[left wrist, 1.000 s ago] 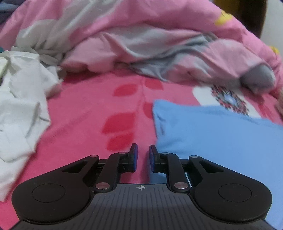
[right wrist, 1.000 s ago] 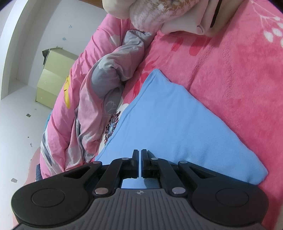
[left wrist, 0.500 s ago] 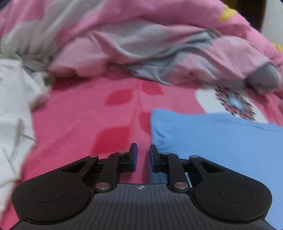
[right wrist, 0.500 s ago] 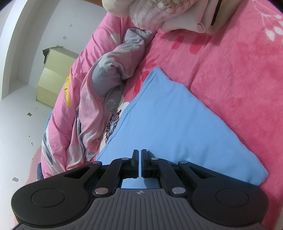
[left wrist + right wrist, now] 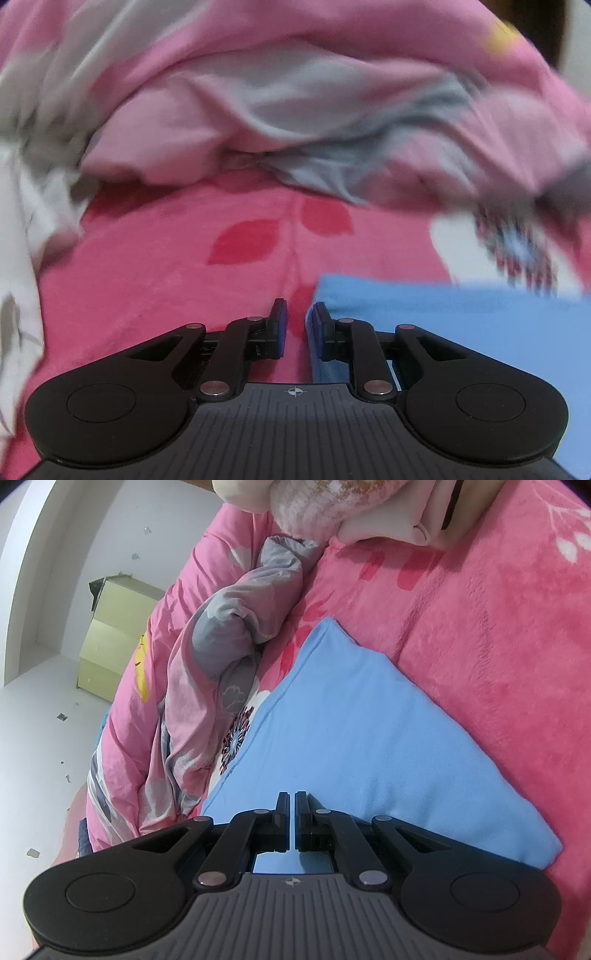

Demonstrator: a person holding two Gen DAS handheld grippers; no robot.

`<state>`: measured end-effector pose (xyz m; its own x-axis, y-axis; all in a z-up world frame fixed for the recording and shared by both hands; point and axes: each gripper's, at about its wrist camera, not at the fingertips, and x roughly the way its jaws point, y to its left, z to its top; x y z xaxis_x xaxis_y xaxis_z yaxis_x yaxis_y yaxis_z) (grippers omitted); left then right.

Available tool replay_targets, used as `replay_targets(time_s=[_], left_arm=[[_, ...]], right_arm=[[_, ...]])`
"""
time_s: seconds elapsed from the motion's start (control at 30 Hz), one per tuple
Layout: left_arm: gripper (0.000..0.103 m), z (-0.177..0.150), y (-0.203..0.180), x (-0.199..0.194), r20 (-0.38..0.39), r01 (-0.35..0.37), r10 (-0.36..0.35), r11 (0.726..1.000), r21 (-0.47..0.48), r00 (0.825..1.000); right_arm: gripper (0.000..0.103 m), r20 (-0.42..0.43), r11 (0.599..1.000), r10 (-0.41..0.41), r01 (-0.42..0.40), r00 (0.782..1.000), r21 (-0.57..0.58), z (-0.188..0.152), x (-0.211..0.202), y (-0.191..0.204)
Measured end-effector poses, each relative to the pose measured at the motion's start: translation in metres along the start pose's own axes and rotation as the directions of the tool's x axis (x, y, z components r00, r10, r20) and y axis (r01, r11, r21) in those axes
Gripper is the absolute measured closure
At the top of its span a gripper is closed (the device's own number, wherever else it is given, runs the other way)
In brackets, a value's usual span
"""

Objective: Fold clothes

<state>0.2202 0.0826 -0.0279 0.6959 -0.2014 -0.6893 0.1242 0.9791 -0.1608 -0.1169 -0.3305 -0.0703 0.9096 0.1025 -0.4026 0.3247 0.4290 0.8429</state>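
A folded blue cloth (image 5: 362,738) lies flat on a bed covered by a pink blanket (image 5: 498,635) with darker red leaf prints. The cloth is the landmark for everything else.

The left hand-held gripper (image 5: 295,325) hangs just over the blanket at the cloth's near left corner. Its jaws stand a narrow gap apart, with nothing between them; bare blanket shows through the gap. Its right finger (image 5: 318,330) sits at the cloth's left edge; whether it touches cannot be told.

The right hand-held gripper (image 5: 291,819) is over the cloth's near edge, jaws closed almost together. Whether any cloth is pinched between them cannot be told.

Beyond the cloth's far side lies a rumpled pink and grey duvet (image 5: 295,103), blurred in the left view. Well to the left of the cloth is a crumpled white garment (image 5: 18,258). Past the cloth's far corner, in the right view, rests a pale heap of bedding (image 5: 332,506). Beyond the duvet stands a pale green cabinet (image 5: 114,638) against a white wall.
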Motion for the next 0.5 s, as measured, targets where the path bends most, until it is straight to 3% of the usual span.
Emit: replay_targets(time_s=[0.1,0.33,0.43,0.5], left_arm=[[0.087,0.007,-0.004,-0.007,0.033,-0.056,0.056,0.998,0.022,0.998],[0.087,0.009,-0.027,-0.009,0.014,0.084,-0.086,0.994,0.071,0.996],[0.085,0.005,-0.028,0.010,0.009,-0.018,0.018,0.995,0.098,1.000],[0.082,0.008,-0.007,0.015,0.019,-0.002,0.003,1.000,-0.030,1.000]], right_arm=[[0.102,-0.001,1.000,0.001,-0.001,1.000,0.001,0.000,0.000,0.000],[0.102,-0.003,1.000,0.005,-0.005,1.000,0.003,0.000,0.000,-0.001],[0.102,-0.004,1.000,0.007,-0.007,1.000,0.006,0.001,0.000,-0.001],[0.102,-0.004,1.000,0.009,-0.009,1.000,0.008,0.001,0.000,-0.002]])
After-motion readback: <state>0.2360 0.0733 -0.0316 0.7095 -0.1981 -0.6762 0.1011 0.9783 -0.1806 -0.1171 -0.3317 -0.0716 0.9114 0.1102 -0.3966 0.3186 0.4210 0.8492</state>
